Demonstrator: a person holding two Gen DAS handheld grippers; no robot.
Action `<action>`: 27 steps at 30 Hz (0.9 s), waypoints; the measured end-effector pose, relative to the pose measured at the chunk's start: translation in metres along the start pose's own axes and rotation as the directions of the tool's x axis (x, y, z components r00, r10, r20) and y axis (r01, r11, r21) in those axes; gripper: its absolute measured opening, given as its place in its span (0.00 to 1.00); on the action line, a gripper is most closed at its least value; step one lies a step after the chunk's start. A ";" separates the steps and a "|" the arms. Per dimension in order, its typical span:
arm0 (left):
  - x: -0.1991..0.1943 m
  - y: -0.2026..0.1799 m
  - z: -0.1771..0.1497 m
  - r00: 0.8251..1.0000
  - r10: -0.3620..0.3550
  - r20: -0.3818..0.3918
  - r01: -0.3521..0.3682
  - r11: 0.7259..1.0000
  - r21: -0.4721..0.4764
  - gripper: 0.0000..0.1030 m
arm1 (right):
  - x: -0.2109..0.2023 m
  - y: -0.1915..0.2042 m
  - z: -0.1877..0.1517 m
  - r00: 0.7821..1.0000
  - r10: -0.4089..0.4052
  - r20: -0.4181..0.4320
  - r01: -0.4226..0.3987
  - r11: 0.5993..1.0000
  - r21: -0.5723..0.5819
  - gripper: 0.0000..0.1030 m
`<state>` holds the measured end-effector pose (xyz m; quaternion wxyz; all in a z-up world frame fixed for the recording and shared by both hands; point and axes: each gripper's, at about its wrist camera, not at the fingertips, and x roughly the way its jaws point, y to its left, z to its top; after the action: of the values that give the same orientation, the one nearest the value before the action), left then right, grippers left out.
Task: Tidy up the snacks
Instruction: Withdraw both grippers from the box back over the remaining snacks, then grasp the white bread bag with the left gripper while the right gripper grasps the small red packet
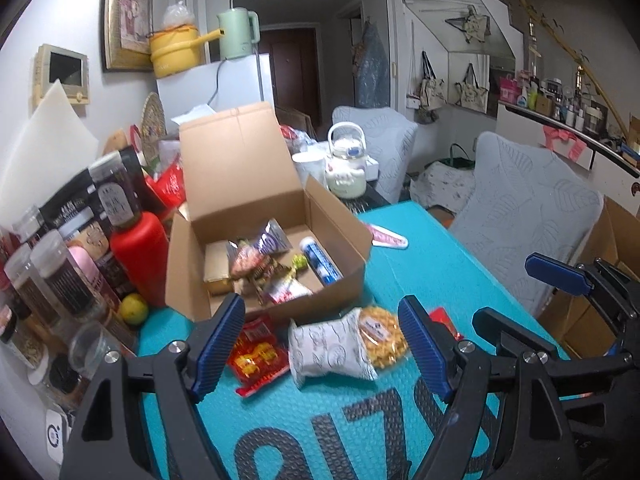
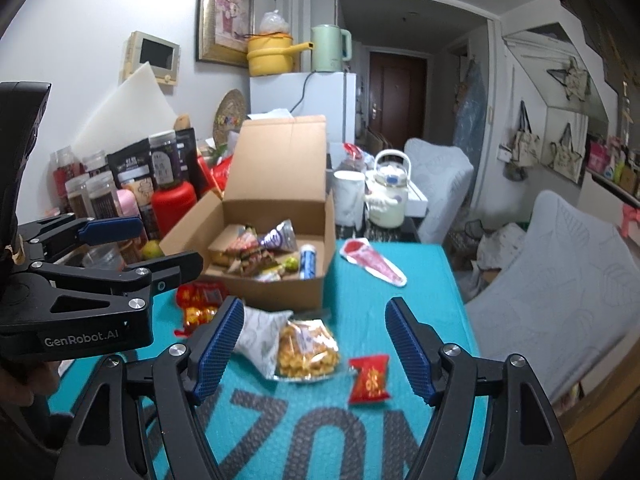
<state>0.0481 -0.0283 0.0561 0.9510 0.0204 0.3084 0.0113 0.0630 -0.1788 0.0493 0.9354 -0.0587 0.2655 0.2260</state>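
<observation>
Both grippers, left point(image 1: 324, 344) and right point(image 2: 316, 344), spread and empty above popcorn bag point(image 1: 344, 344); cardboard box point(image 1: 256, 208) behind holds snacks.

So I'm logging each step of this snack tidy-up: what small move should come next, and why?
Probably lower the right gripper onto the white-and-clear bag of yellow puffed snacks and close on it. Both it and the left gripper are open and empty, the bag lies on the teal mat just ahead of the fingers, and the open cardboard box behind it already holds other snacks.
</observation>
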 end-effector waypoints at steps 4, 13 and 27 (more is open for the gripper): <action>0.007 -0.001 -0.014 0.999 -0.035 -0.037 0.034 0.999 -0.019 0.77 | 0.006 -0.003 -0.018 1.000 0.008 -0.029 -0.007 1.000 0.029 0.72; 0.029 -0.006 -0.039 0.993 -0.067 -0.093 0.065 0.998 -0.023 0.77 | 0.022 -0.008 -0.048 0.997 -0.001 -0.079 0.006 0.998 0.055 0.72; 0.094 0.000 -0.060 0.969 -0.092 -0.230 0.070 0.992 -0.101 0.77 | 0.069 -0.023 -0.073 0.983 -0.013 -0.183 0.026 0.997 0.071 0.72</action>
<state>0.0884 -0.0227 -0.0476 0.9075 -0.0377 0.4183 -0.0109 0.0912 -0.1888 -0.0493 0.9108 -0.0474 0.3576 0.2005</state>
